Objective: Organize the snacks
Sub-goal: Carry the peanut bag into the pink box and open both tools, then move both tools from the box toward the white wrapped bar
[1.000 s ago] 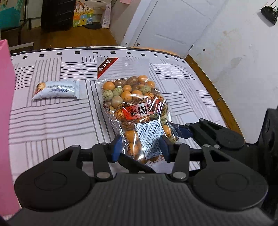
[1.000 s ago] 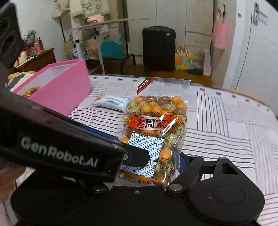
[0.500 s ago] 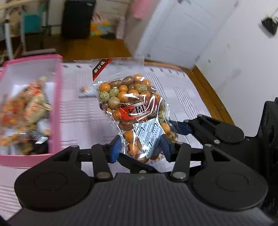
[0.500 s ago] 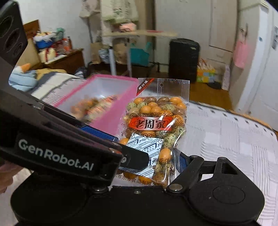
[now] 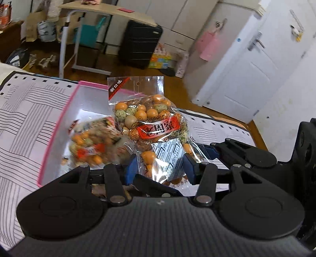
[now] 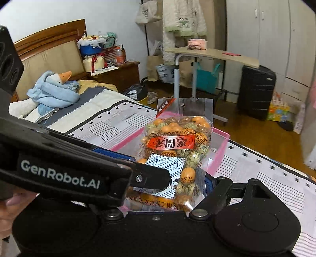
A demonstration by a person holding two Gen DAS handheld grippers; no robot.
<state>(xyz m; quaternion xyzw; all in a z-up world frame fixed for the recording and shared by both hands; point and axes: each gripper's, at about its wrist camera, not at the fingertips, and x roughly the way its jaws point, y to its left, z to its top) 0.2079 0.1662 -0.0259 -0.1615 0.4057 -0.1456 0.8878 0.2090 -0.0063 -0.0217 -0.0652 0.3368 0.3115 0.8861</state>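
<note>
so the peanut bag (image 5: 152, 126) sits upright between the left gripper (image 5: 161, 168) fingers, right above the bin (image 5: 59, 126); the bin's on the bed (image 5: 23, 110) and has another snack bag (image 5: 92, 142) in it, left of the held one; right gripper (image 5: 213, 152) is just right of the bag; behind the bed there's a suitcase (image 5: 138, 45) on the floor, desk (image 5: 106, 9) to its left.

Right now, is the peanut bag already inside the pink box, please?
Not yet: the peanut bag is held upright above the pink box, which holds other snacks.
</note>
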